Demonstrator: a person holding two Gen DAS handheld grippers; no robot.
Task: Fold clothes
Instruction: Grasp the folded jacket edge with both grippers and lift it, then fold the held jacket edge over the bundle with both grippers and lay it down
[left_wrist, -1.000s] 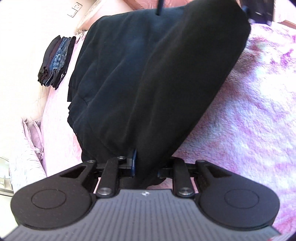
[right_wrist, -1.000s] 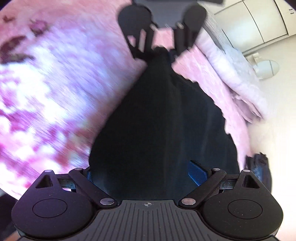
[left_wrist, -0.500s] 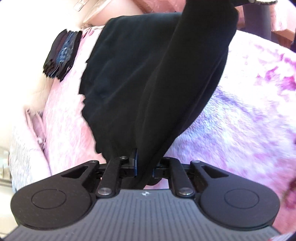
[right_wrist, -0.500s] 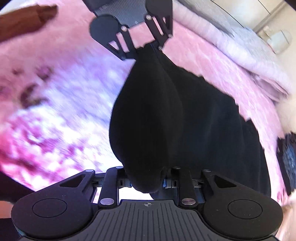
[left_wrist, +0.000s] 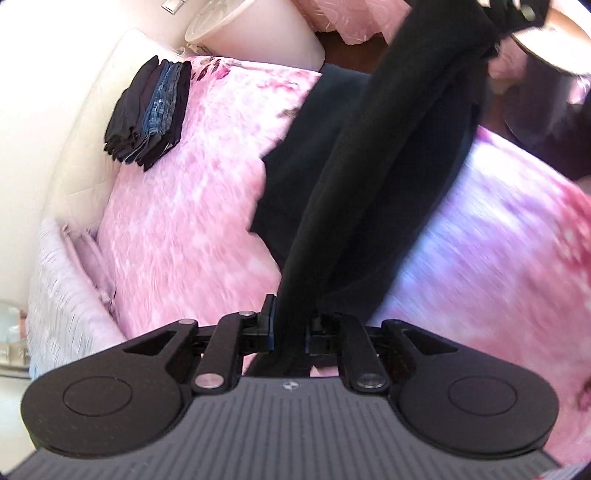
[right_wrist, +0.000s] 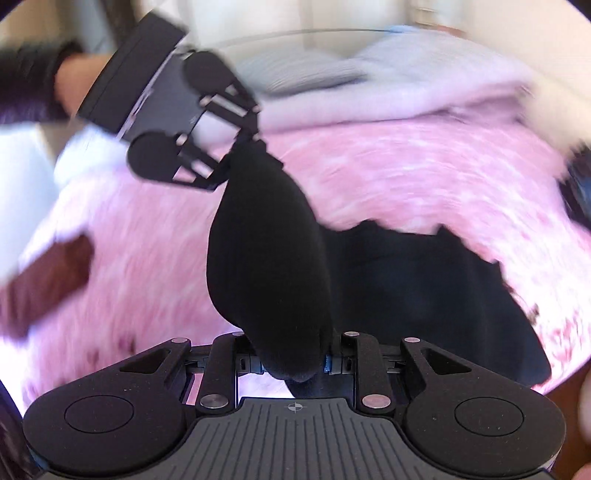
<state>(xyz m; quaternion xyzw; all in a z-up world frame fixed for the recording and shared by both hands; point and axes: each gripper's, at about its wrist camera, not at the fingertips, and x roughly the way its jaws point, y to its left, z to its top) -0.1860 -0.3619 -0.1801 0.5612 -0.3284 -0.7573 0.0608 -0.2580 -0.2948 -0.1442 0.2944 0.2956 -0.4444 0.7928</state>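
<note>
Left wrist: my left gripper (left_wrist: 290, 332) is pinching one end of the black garment (left_wrist: 369, 177), which stretches up taut to my right gripper (left_wrist: 517, 14) at the top edge; the rest hangs down onto the pink bed (left_wrist: 192, 192). A folded stack (left_wrist: 151, 110) already lies at the bed's far edge, so some clothes look done.

Right wrist: my right gripper (right_wrist: 293, 363), jaws just drawn in, is clamped on the other end of the garment (right_wrist: 269, 266); my left gripper (right_wrist: 236, 155) holds it opposite. This piece is lifted, not yet folded flat.
</note>
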